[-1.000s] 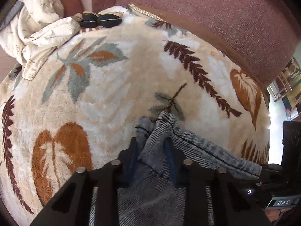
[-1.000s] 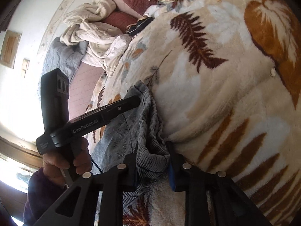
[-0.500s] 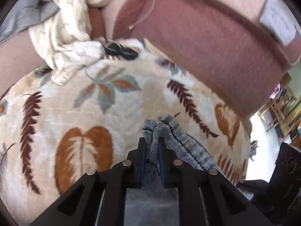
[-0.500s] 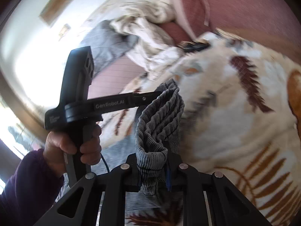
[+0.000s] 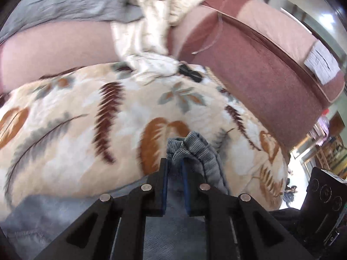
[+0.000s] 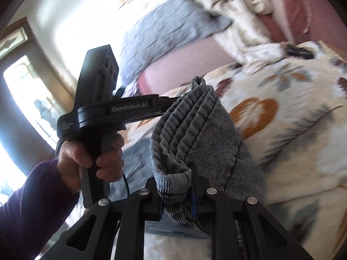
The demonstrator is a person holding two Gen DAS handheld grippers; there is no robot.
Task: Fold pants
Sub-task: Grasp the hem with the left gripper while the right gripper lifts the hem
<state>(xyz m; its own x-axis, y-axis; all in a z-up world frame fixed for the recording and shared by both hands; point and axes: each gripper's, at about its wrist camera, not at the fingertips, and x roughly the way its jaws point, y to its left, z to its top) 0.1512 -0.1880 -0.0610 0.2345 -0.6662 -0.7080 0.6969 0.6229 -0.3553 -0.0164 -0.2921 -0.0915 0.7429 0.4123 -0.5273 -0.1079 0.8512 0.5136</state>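
The grey denim pants (image 5: 195,151) hang lifted above a leaf-patterned blanket (image 5: 86,119). My left gripper (image 5: 174,164) is shut on a bunched edge of the pants, with more grey cloth below it. My right gripper (image 6: 176,173) is shut on the ribbed, folded edge of the pants (image 6: 188,125). In the right wrist view the left gripper's black body (image 6: 130,108), held by a hand in a purple sleeve, pinches the far end of the same edge. The edge is stretched between both grippers.
A maroon sofa back (image 5: 260,65) rises behind the blanket. A cream crumpled cloth (image 5: 147,32) and a grey quilt (image 5: 65,0) lie at the back. A small black object (image 5: 190,73) rests at the blanket's far edge. A bright doorway (image 6: 21,97) is at the left.
Both grippers have risen with the pants edge, lifting it off the blanket. The views have tilted up, showing more sofa, quilt and wall.
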